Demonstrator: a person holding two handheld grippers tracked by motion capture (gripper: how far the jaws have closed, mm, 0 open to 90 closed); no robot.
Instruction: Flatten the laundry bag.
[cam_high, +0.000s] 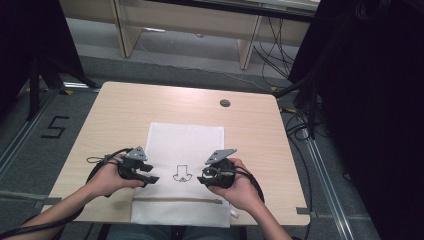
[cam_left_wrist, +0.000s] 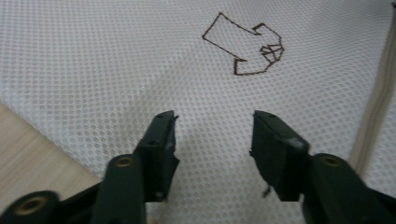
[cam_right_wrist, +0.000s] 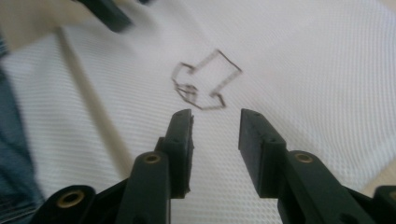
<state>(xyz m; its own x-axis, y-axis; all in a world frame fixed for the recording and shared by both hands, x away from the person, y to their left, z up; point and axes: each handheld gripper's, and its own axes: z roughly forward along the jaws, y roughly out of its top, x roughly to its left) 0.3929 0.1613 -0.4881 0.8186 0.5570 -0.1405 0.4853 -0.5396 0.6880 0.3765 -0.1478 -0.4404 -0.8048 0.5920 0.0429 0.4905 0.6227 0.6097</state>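
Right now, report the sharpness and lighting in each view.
High view: evenly lit table, dark at both sides, white mesh bag clear. Left gripper view: bag weave and brown emblem fairly sharp, jaws soft. Right gripper view: motion blur smears the emblem; the bag is washed out at the upper right.

The white mesh bag (cam_high: 186, 150) lies flat on the table (cam_high: 115, 115), so nothing on it rises to block a pass. From the bag's middle, bare table runs free toward 12, 9 and 3 o'clock. At 12 o'clock sits a small dark grommet (cam_high: 225, 103), flush. The left gripper (cam_high: 150, 178) at 8 o'clock and the right gripper (cam_high: 202, 180) at 4 o'clock flank an open gap over the arrow mark (cam_high: 181, 173).
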